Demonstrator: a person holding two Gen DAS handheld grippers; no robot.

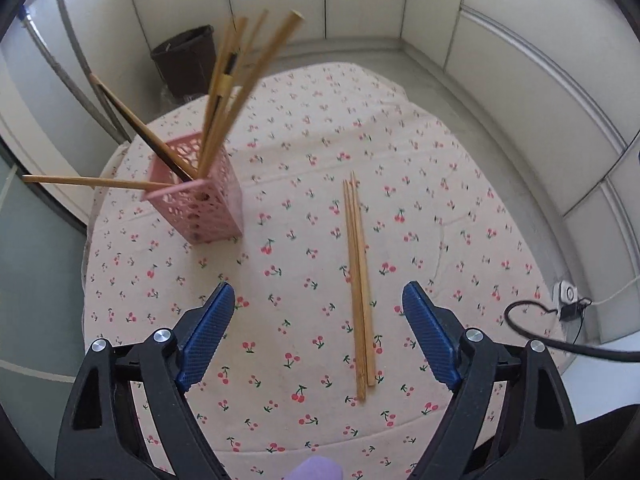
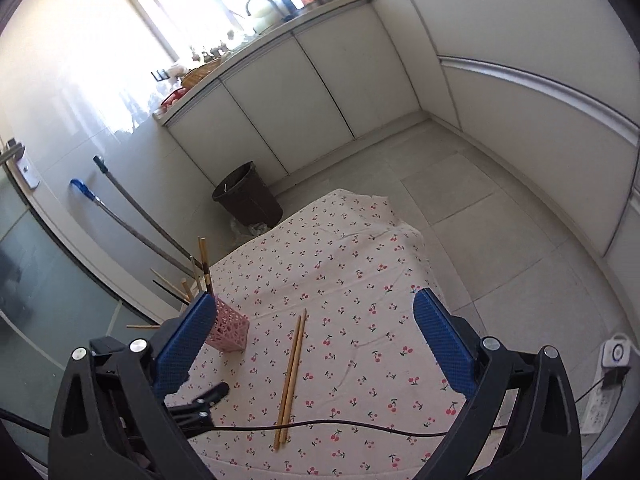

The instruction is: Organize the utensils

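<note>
1. Left gripper is spread wide with nothing between its blue pads. It hangs above the table, not touching anything.
2. Right gripper is the same deal: jaws far apart, nothing held, hovering higher up over the near end of the table. You can see the left gripper's black tip poking in at the lower left of the right wrist view.
3. A pair of loose chopsticks lies flat on the cherry-print tablecloth, side by side and touching, running away from the left camera. From the left view they sit between the fingers but closer to the right-hand one.
4. In the right wrist view the same pair lies near the middle, with a black cable crossing over its near end.
5. The pink lattice holder stands upright left of the loose pair, well apart from it. It already has a bunch of chopsticks fanning out the top, a couple leaning way out to the left.
6. Beyond the table there's a dark bin on the floor by the white cabinets.
</note>
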